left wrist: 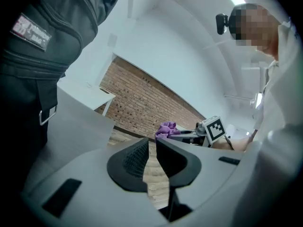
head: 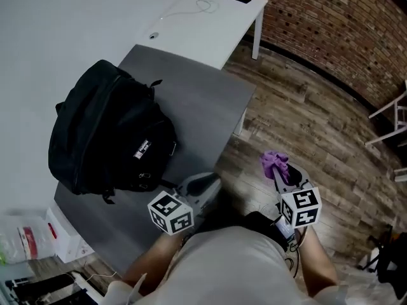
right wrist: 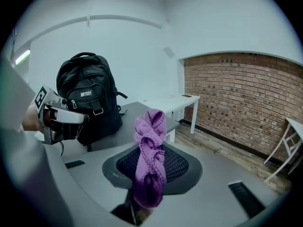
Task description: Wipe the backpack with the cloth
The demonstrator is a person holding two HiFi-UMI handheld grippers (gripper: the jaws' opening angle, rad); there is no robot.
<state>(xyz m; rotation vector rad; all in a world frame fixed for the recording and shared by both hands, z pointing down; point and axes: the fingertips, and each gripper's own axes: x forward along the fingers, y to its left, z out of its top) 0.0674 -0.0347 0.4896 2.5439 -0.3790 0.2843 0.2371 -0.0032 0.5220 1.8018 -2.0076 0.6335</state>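
backpack (head: 111, 132): black, stands upright on the grey surface (head: 197, 107), back against the white wall. Logo patch and front straps face you. Top handle is up in the right gripper view.
cloth (right wrist: 150, 160): purple knit, twisted into a bunch. It's in your R hand-held gripper, well apart from the backpack, no contact w/ it.
R hand-held gripper (head: 285, 173): clamped on the cloth. Pads pinch its mid section, the top end sticks up past the tips, the bottom end hangs back toward the gripper body. You're holding it out over the wood floor (head: 305, 126), off the surface's edge.
L hand-held gripper (head: 205, 184): slack, jaws a narrow gap apart w/ nothing between them. Floor planks show thru the gap in the left gripper view. Tips sit at the near edge of the surface, near the backpack's lower front, not touching it.
L vs R: side by side in front of you, L nearer the backpack. The cloth also shows beyond the L jaws in the left gripper view.
bkgd: white desk (head: 203, 24) butts onto the far end of the surface, brick wall (head: 331, 24) behind it.
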